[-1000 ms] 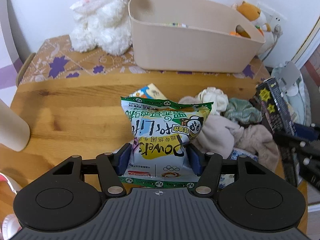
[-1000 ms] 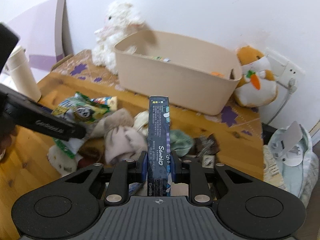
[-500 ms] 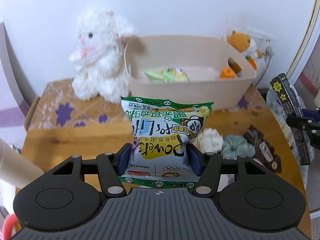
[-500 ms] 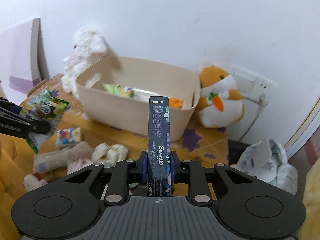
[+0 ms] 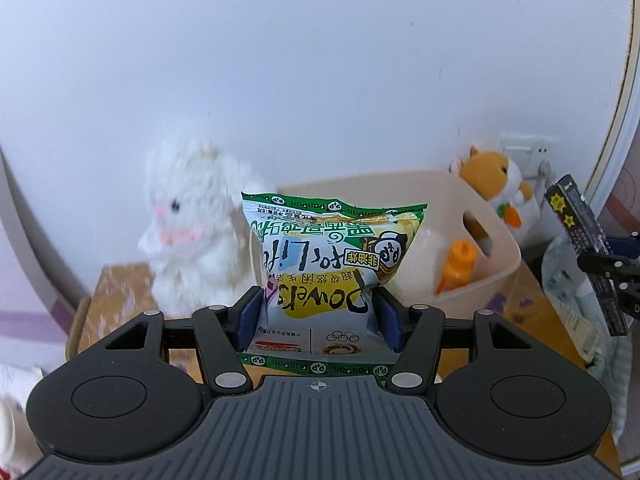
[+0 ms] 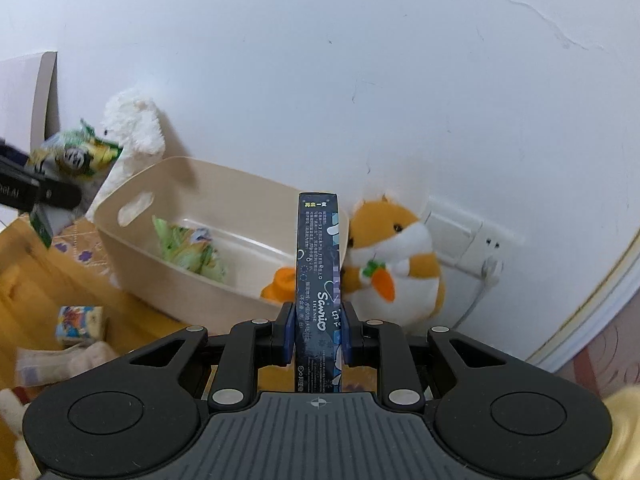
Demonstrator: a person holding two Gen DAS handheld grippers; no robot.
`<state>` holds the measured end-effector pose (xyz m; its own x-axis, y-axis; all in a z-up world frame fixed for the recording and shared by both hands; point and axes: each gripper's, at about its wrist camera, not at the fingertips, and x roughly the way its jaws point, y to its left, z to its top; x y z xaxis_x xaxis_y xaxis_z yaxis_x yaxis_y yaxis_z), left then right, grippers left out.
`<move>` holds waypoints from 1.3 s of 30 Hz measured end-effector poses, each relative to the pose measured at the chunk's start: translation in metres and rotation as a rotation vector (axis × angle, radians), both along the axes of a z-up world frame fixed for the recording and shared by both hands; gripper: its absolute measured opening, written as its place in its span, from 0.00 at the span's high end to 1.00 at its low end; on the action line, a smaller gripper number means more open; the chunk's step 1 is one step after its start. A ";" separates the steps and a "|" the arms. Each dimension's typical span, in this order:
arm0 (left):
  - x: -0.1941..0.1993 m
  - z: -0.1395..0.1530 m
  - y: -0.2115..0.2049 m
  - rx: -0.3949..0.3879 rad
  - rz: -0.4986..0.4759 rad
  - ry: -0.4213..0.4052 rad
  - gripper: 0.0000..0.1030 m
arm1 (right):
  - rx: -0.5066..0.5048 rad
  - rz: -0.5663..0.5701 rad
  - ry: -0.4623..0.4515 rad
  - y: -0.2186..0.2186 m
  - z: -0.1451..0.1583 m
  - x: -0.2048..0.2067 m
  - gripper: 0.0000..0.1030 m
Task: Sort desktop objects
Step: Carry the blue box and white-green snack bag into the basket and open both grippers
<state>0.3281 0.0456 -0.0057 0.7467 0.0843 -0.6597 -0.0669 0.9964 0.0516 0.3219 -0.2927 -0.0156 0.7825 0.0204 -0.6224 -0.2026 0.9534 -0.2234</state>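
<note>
Left claw (image 5: pixel 318 318): I pinch the snack bag (image 5: pixel 328 268) by its lower half, pads on both sides, bag upright in the air.
Right claw (image 6: pixel 318 334): I clamp the dark box (image 6: pixel 317 276) on its narrow sides; it stands upright.
Bin (image 6: pixel 192 280): beige, on the table (image 6: pixel 36 276) by the wall, beyond both claws; a green packet (image 6: pixel 188 252) and an orange bottle (image 6: pixel 282 284) lie inside.
Beside bin: white bunny (image 5: pixel 188 220) left, hamster (image 6: pixel 400 264) right.

The white plush rabbit (image 5: pixel 188 224) is blurred, and the snack bag (image 5: pixel 328 272) hides much of the beige bin (image 5: pixel 496 264) behind it. In the right wrist view the dark box (image 6: pixel 318 280) covers part of the orange bottle (image 6: pixel 280 284), and the socks (image 6: pixel 60 360) at the left edge are blurred
</note>
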 end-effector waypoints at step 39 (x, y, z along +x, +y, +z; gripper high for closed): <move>0.106 -0.070 0.000 0.037 0.086 0.182 0.29 | 0.101 -0.057 0.042 0.057 -0.066 0.144 0.48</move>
